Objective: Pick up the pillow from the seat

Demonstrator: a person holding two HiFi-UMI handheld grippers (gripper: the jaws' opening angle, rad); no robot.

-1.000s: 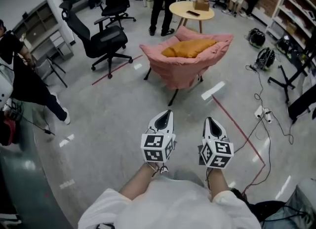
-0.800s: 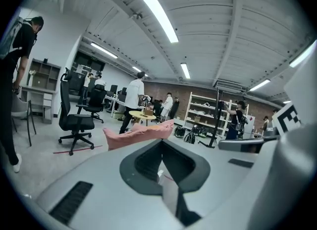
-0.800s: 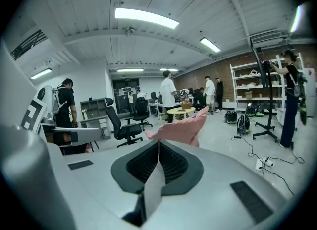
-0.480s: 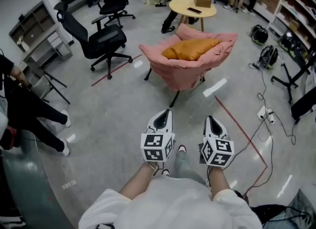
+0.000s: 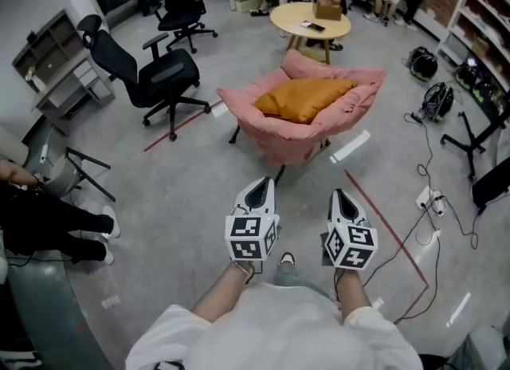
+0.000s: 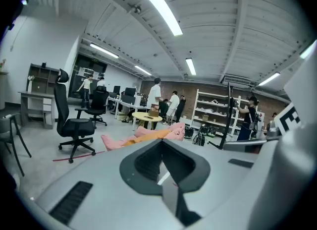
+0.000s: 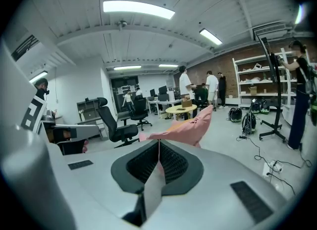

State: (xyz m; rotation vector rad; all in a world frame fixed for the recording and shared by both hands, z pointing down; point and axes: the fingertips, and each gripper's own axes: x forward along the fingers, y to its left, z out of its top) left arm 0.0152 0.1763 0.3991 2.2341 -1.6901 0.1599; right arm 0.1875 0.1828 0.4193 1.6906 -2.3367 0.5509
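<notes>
An orange pillow [image 5: 304, 98] lies in the seat of a pink cushioned chair [image 5: 296, 133] ahead of me on the grey floor. Both grippers hover side by side in front of my chest, well short of the chair. The left gripper [image 5: 260, 187] is shut and holds nothing. The right gripper [image 5: 341, 197] is also shut and empty. In the left gripper view the pillow [image 6: 148, 136] and pink chair [image 6: 119, 142] show low beyond the closed jaws. From the right gripper view only the pink chair [image 7: 185, 128] is seen past the jaws.
A black office chair [image 5: 147, 73] stands left of the pink chair, a round wooden table [image 5: 307, 17] behind it. Cables and a power strip [image 5: 423, 198] trail across the floor at right. Red tape lines [image 5: 388, 221] mark the floor. A person's legs [image 5: 56, 225] are at far left.
The pink chair and pillow sit lower and nearer in the head view, as I have stepped toward them. The person at left has dropped lower out of frame. Both grippers keep their pose.
</notes>
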